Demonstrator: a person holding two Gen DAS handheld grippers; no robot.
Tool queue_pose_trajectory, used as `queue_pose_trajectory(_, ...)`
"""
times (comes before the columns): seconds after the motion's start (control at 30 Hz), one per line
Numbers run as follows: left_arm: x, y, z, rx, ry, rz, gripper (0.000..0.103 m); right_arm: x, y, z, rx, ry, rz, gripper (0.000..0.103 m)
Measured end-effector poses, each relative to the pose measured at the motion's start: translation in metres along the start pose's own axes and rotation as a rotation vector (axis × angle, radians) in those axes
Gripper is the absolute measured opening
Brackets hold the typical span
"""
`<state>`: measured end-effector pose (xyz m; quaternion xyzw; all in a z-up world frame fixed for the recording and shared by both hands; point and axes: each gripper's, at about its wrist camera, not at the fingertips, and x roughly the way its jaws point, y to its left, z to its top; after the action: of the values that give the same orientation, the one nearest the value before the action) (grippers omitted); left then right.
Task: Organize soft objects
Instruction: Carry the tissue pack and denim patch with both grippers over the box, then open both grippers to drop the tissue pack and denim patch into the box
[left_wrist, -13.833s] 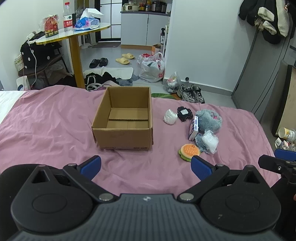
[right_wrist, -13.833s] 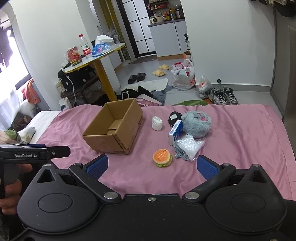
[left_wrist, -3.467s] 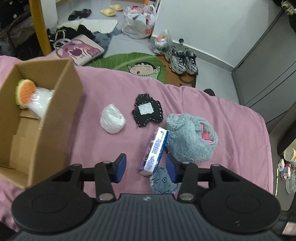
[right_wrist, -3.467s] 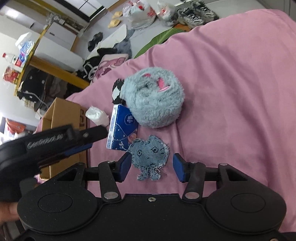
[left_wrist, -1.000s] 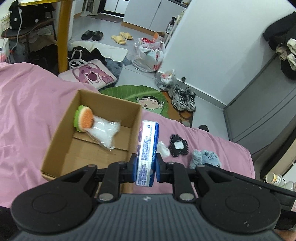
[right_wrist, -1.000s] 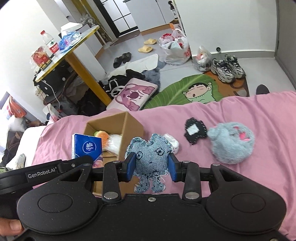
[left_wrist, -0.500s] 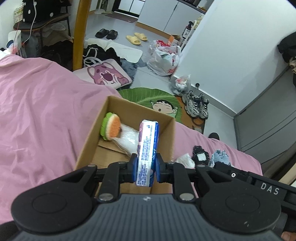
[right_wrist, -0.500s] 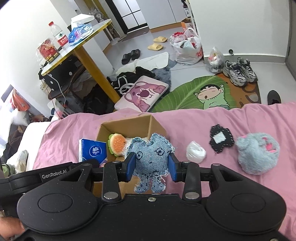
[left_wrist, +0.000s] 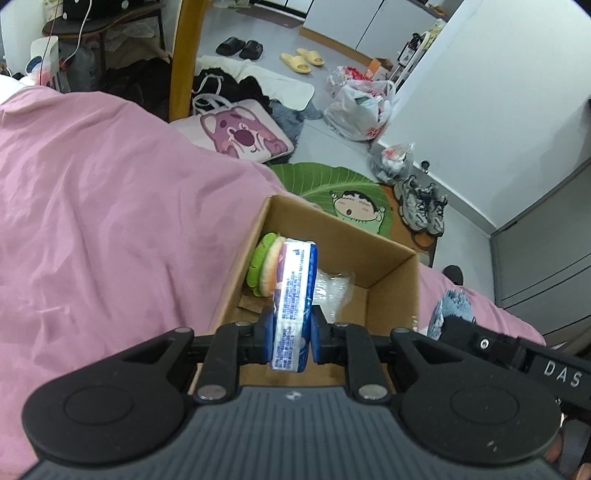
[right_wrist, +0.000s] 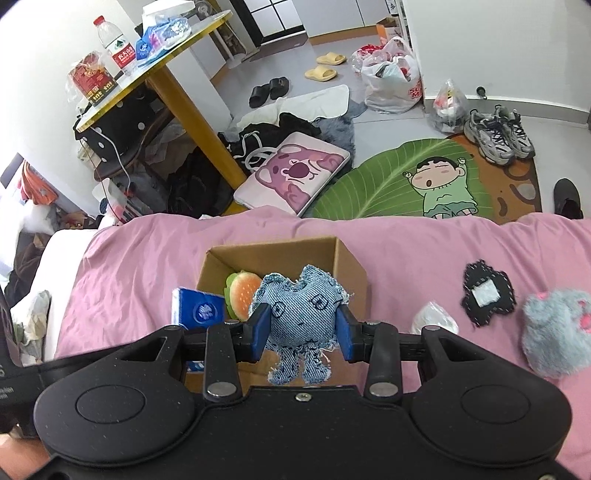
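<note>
Both grippers have carried their loads from the right side of the bed over to the cardboard box (left_wrist: 391, 291), which now sits directly ahead of each camera. Clamped narrow between the blue pads of the left gripper (left_wrist: 290, 338) is a blue-and-white tissue pack (left_wrist: 293, 295), held on edge with its far end reaching out over the box opening. Just behind that pack, inside the box against the left wall, stands a burger-shaped toy (left_wrist: 264, 269), with a crinkled clear plastic bag (left_wrist: 332, 291) beside it on the box floor. In the right wrist view, the right gripper (right_wrist: 301, 332) is closed on a denim elephant toy (right_wrist: 299, 314), pinched at its middle so the head rises above the pads and the frayed legs hang below them; it hovers over the near edge of the box. On the pink bedsheet (right_wrist: 424, 258) to the right of the box lie a small white wrapped bundle (right_wrist: 434, 319), a black patch with a white square (right_wrist: 485, 293) and a fluffy grey plush (right_wrist: 557, 332), none touching either gripper.
</note>
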<state>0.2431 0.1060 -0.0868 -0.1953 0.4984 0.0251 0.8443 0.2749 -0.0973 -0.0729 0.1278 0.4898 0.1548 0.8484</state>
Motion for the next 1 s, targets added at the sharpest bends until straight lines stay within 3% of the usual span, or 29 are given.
queue_pose_trajectory(0.3,0.019,0.002,0.015,0.031,0.045,0.021,0.019,0.015,0.006,0.016,-0.005,0.007,0.003,0.043)
queue_pose_trajectory(0.43,0.016,-0.003,0.020,0.071,0.021,0.054,0.019,0.018,0.006,0.020,0.001,0.009,-0.001,0.049)
queue_pose_trajectory(0.7,0.010,-0.001,0.026,0.050,0.037,0.068,0.024,0.004,0.002,0.021,0.008,-0.005,0.009,0.056)
queue_pose_trajectory(0.8,0.006,-0.003,0.024,0.050,0.040,0.084,0.031,-0.007,-0.005,0.017,0.017,-0.014,0.003,0.060)
queue_pose_trajectory(0.9,-0.001,-0.007,0.020,0.048,0.034,0.094,0.048,-0.020,-0.013,0.013,0.020,-0.031,-0.002,0.064)
queue_pose_trajectory(1.0,-0.010,-0.012,0.017,0.055,0.014,0.116,0.071,-0.034,-0.020,0.009,0.018,-0.051,0.002,0.077)
